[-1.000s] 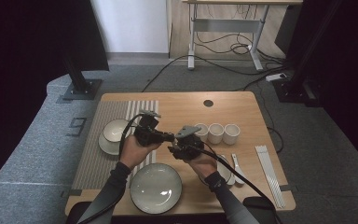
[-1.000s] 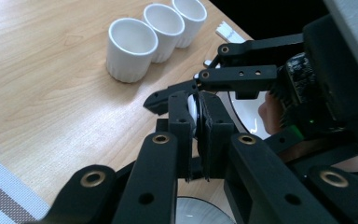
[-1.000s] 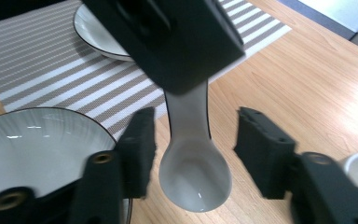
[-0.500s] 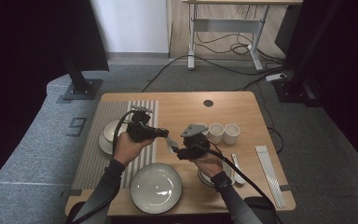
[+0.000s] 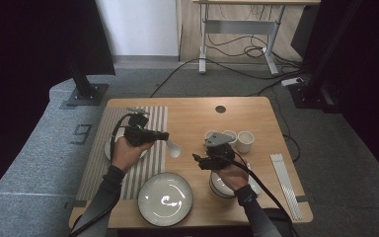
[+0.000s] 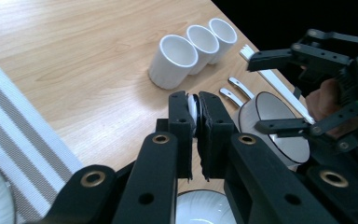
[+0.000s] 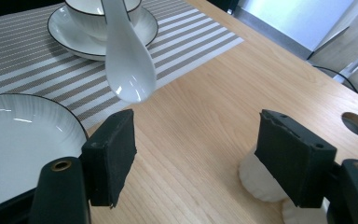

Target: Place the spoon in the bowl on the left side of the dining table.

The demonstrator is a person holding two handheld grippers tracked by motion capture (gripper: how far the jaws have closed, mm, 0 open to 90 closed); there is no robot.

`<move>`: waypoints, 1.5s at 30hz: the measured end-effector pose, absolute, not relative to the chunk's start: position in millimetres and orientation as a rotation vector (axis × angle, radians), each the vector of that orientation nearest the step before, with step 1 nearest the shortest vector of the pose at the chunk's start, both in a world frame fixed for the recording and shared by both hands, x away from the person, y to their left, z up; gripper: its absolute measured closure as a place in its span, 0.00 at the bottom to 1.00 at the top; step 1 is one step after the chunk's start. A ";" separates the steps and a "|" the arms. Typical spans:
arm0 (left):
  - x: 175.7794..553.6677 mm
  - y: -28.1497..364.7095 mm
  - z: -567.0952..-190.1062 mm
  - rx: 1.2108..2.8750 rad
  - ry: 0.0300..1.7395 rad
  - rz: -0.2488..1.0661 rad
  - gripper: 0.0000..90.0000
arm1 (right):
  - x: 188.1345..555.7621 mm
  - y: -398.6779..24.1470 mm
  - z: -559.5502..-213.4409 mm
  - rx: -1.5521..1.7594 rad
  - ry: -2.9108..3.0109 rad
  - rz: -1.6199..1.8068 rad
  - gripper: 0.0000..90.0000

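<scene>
White spoon (image 7: 128,65) clenched in left gripper (image 5: 165,135) above wooden table (image 5: 197,118); right gripper (image 5: 197,160) released.

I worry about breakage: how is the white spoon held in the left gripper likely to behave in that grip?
The white spoon looks like glossy glazed ceramic, so probably stiff, slippery and brittle if dropped. The left gripper pinches only its handle end, so the bowl hangs free and might pivot. It seems light for its size, which should help the grip hold.
</scene>
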State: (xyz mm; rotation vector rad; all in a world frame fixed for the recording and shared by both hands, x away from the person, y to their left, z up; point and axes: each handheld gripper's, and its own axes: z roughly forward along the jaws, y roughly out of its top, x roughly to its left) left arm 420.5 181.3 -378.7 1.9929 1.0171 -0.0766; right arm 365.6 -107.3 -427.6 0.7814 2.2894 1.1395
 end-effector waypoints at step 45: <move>446.0 316.6 -379.6 1.736 1.336 0.055 0.94 | 344.2 -207.3 -452.5 1.054 2.124 1.195 0.28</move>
